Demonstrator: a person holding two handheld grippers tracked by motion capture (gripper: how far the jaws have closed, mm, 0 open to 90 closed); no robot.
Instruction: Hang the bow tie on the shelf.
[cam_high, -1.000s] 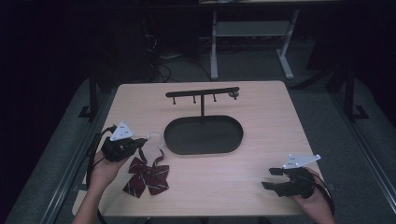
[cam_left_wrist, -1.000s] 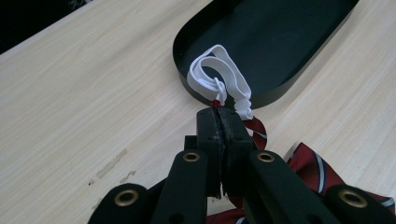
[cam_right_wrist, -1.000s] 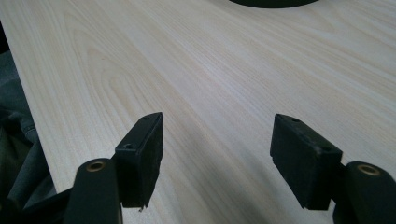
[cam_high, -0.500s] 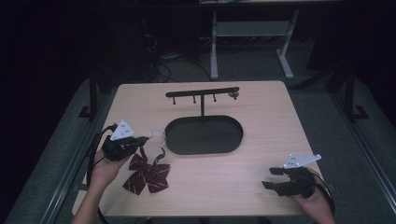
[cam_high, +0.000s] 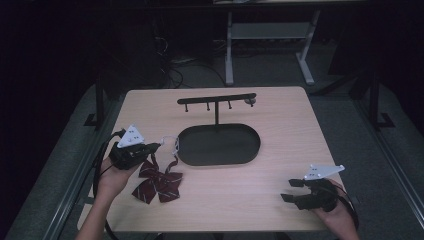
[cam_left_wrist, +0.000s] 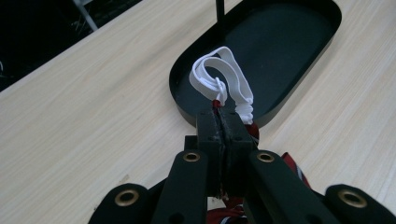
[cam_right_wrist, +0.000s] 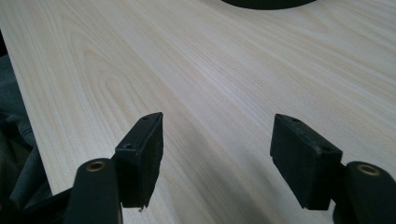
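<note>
Left gripper (cam_left_wrist: 223, 122) fingers clamped on white stretchy loop (cam_left_wrist: 222, 79) of dark red striped bow tie (cam_high: 159, 181), near desk's left edge. Lift slowly, slip loop over black hook rack (cam_high: 216, 99). Right gripper (cam_right_wrist: 217, 156) fingers wide apart, empty.

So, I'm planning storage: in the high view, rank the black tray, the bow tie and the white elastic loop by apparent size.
1. black tray
2. bow tie
3. white elastic loop
</note>
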